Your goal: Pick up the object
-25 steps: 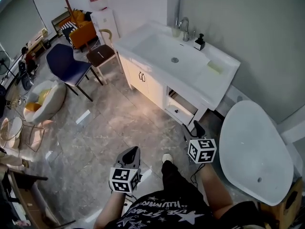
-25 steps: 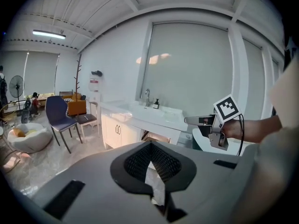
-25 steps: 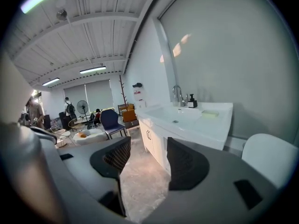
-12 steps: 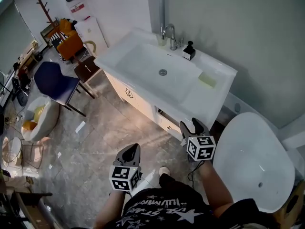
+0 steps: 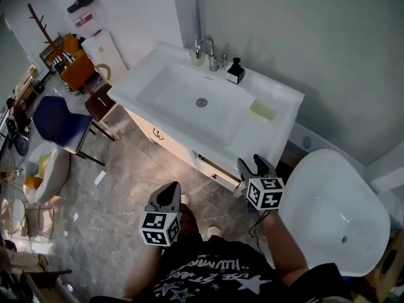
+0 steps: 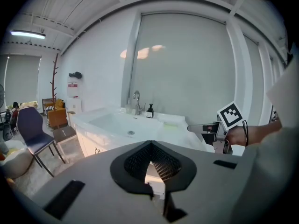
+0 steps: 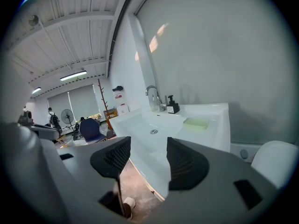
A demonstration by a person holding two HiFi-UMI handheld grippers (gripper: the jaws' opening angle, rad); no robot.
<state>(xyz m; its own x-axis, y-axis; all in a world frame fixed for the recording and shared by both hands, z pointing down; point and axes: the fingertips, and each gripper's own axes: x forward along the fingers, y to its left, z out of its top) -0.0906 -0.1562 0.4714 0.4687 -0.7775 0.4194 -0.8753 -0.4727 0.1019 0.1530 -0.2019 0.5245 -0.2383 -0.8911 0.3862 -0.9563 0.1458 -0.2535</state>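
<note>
A white vanity counter with a sunken basin stands ahead of me. On its right end lies a pale green soap bar, also in the right gripper view. A black pump bottle stands beside the chrome faucet at the back. My right gripper is open and empty, just short of the counter's front right corner. My left gripper hangs lower over the floor, shut with nothing in it. In the left gripper view, the jaws meet at the tip, and the right gripper shows at the right.
A white oval tub stands to the right of the vanity. A blue chair, a wooden stool and an orange chair stand on the tiled floor at the left. A drawer below the counter is ajar.
I have stepped closer to the vanity, so it lies more centred and nearer. Both grippers have come forward with me; the right one now reaches the counter's front edge.
</note>
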